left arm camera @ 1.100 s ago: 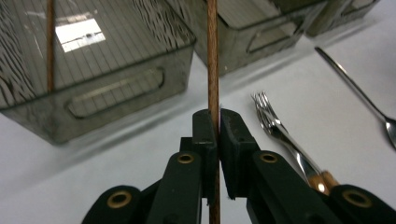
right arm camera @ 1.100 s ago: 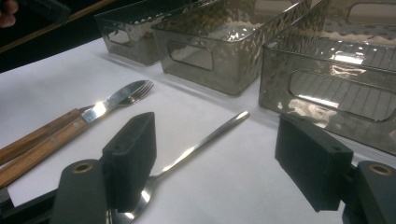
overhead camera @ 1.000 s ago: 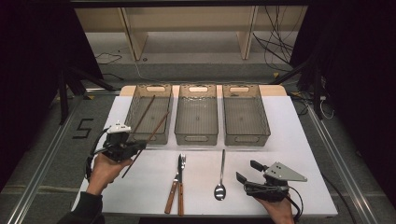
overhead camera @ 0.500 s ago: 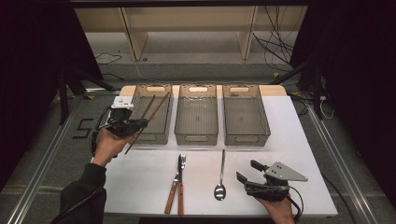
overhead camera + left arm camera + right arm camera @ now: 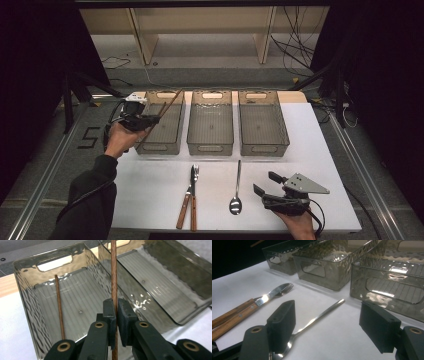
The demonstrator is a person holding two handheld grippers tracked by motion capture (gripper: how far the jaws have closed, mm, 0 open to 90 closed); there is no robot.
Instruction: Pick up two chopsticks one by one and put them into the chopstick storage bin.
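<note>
My left gripper [image 5: 141, 121] is shut on a brown wooden chopstick [image 5: 174, 99] and holds it slanted over the left grey bin [image 5: 155, 147]. In the left gripper view the pads [image 5: 109, 311] pinch the chopstick [image 5: 114, 275] above that bin [image 5: 25, 292]. A second chopstick [image 5: 59, 307] lies inside, leaning on the far wall. My right gripper [image 5: 264, 182] rests open near the table's front right, with nothing between its jaws. A steel spoon [image 5: 236, 192] lies just left of it; in the right gripper view the spoon [image 5: 322, 313] runs between the open jaws' sight line.
A middle bin [image 5: 210, 147] and a right bin [image 5: 264, 147] stand in a row beside the left one. A fork and a knife with wooden handles [image 5: 189, 205] lie side by side at the front of the white table [image 5: 310, 150].
My left hand has carried the chopstick away from the front of the table up to the left bin. The right gripper has stayed where it was.
</note>
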